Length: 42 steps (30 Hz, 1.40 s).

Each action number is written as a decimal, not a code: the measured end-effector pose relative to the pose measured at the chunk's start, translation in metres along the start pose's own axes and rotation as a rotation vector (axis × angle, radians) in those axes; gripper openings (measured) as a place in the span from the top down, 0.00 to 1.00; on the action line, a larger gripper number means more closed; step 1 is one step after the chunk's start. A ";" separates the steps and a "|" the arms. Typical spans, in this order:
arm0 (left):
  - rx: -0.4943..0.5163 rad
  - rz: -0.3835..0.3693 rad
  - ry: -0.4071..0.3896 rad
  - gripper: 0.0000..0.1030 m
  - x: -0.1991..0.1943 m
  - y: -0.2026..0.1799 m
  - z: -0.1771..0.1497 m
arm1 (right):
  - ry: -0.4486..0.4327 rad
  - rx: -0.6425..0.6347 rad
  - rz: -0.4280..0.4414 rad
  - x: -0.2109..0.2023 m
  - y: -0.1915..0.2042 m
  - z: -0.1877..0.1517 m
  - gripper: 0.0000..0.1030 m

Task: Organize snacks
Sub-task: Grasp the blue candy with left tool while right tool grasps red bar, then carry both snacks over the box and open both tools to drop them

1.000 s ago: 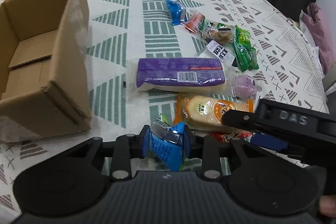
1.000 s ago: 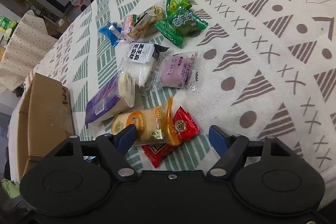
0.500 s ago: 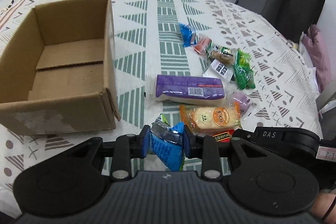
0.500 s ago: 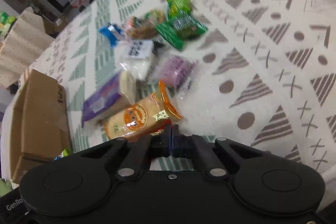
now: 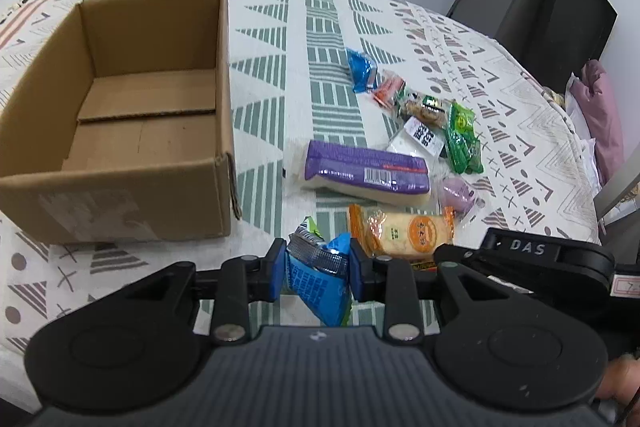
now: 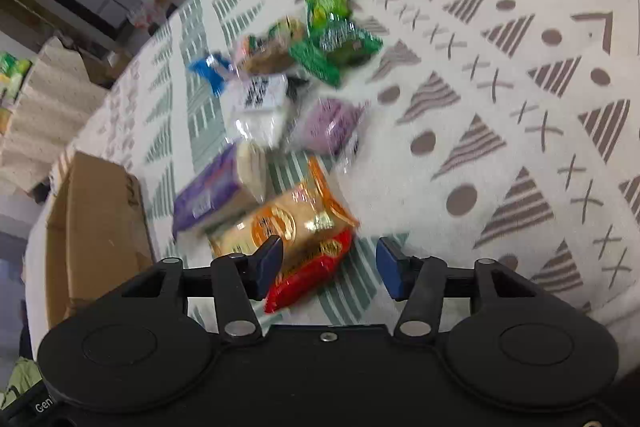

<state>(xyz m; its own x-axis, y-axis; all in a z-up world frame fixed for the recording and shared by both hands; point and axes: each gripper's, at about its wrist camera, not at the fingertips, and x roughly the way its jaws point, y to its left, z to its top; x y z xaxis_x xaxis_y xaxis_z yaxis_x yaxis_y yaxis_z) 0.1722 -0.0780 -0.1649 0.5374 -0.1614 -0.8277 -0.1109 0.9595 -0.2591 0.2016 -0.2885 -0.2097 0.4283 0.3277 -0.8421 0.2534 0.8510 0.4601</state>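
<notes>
The blue snack packet [image 5: 318,277] is riding pinched in my left claw [image 5: 318,269], which has lifted back until the empty cardboard box [image 5: 120,115] is showing whole at my left, so I am judging the drop into it comes next. My right claw [image 6: 330,267], closed half a second ago, is now standing open again around the red packet [image 6: 308,277] on the surface [image 6: 520,107], beside the orange cracker pack [image 6: 280,223], gripping nothing.

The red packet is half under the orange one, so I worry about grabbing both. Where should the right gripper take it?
Judging from the right wrist view, grip the red packet at its near exposed end, coming in low from the gripper's side. Its far end is tucked under the orange cracker pack, so pinching there would likely catch both. The right gripper is open around it.
</notes>
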 end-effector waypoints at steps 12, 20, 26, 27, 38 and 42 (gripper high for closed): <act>-0.013 -0.002 0.024 0.70 0.015 0.007 -0.001 | -0.034 -0.125 -0.106 0.023 0.029 -0.013 0.61; -0.008 -0.003 0.002 0.70 0.003 0.002 0.002 | -0.058 -0.075 -0.035 0.005 0.016 -0.009 0.78; 0.006 -0.007 -0.047 0.70 -0.020 -0.005 0.008 | -0.121 -0.064 0.031 -0.023 0.020 -0.010 0.80; 0.007 -0.007 -0.055 0.70 -0.023 -0.005 0.009 | -0.130 -0.068 0.040 -0.028 0.021 -0.011 0.81; -0.015 -0.009 -0.128 0.70 -0.057 0.001 0.021 | -0.228 -0.134 0.117 -0.064 0.048 -0.009 0.81; -0.029 -0.007 -0.157 0.70 -0.067 0.008 0.027 | -0.257 -0.164 0.140 -0.074 0.062 -0.010 0.81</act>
<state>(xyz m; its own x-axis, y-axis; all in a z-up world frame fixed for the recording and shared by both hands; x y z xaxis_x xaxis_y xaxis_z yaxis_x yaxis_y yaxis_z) 0.1579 -0.0530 -0.0976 0.6619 -0.1282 -0.7385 -0.1295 0.9509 -0.2812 0.1773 -0.2562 -0.1216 0.6592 0.3491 -0.6660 0.0431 0.8667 0.4970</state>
